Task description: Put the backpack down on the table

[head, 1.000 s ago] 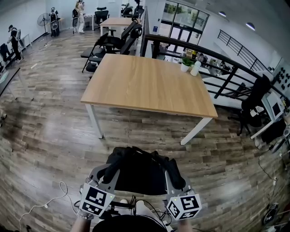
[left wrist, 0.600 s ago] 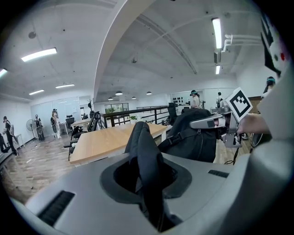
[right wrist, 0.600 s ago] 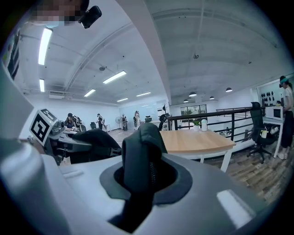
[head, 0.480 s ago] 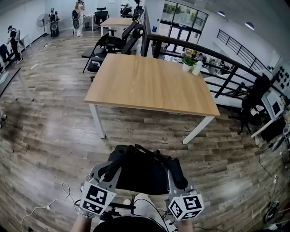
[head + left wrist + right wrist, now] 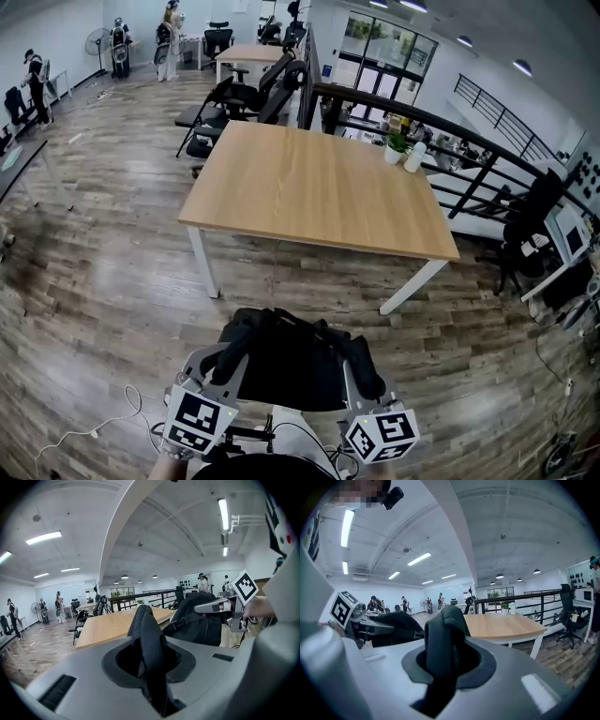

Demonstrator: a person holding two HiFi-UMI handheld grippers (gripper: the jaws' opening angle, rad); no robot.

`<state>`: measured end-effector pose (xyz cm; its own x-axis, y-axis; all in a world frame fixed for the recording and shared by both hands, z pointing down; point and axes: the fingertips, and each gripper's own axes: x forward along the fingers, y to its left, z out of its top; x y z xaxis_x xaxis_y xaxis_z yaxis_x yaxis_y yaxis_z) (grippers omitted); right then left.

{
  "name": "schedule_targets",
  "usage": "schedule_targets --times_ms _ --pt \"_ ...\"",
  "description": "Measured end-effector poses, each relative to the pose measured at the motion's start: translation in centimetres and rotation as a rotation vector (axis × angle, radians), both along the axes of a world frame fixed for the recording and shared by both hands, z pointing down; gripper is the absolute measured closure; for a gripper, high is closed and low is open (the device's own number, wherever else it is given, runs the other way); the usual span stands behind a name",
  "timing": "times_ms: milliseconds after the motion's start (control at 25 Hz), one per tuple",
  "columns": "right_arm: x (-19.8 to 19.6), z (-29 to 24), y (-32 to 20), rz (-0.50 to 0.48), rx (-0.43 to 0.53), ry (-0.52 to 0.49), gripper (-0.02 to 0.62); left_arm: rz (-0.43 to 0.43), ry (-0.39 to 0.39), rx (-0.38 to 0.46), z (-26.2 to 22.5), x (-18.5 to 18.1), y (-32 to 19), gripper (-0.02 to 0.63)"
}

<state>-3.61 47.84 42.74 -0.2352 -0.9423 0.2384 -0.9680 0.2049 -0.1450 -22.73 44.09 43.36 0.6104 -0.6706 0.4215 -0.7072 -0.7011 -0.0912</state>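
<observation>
A black backpack (image 5: 295, 361) hangs over the wood floor between my two grippers, short of the wooden table (image 5: 319, 187). My left gripper (image 5: 236, 349) is shut on a black fold of the backpack's left side, seen as the strap (image 5: 147, 634) running up between its jaws. My right gripper (image 5: 361, 361) is shut on the right side, where black fabric (image 5: 443, 634) fills its jaws. In the left gripper view the backpack's body (image 5: 199, 620) is at the right. The table's front edge lies a little ahead of the backpack.
A potted plant (image 5: 398, 145) and a white bottle (image 5: 415, 157) stand at the table's far right corner. Black chairs (image 5: 230, 94) crowd its far left end. A dark railing (image 5: 450, 141) runs behind. A white cable (image 5: 94, 422) lies on the floor at left. People stand far back left.
Both grippers have carried the backpack a little forward toward the table, whose front edge now looks nearer. Neither grip has changed.
</observation>
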Motion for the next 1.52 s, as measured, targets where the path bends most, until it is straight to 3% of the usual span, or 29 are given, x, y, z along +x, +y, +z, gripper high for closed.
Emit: schedule_targets --times_ms 480,1040,1520 --pt "3.5 1.1 -8.7 -0.029 -0.014 -0.017 0.529 -0.021 -0.005 -0.007 0.6 3.6 -8.3 0.548" --pt "11.0 0.5 -22.3 -0.087 -0.011 -0.006 0.529 -0.074 -0.001 0.002 0.0 11.0 -21.2 0.548" --pt "14.5 -0.5 -29.3 -0.167 0.018 0.019 0.529 -0.132 -0.009 0.027 -0.8 14.9 -26.7 0.548"
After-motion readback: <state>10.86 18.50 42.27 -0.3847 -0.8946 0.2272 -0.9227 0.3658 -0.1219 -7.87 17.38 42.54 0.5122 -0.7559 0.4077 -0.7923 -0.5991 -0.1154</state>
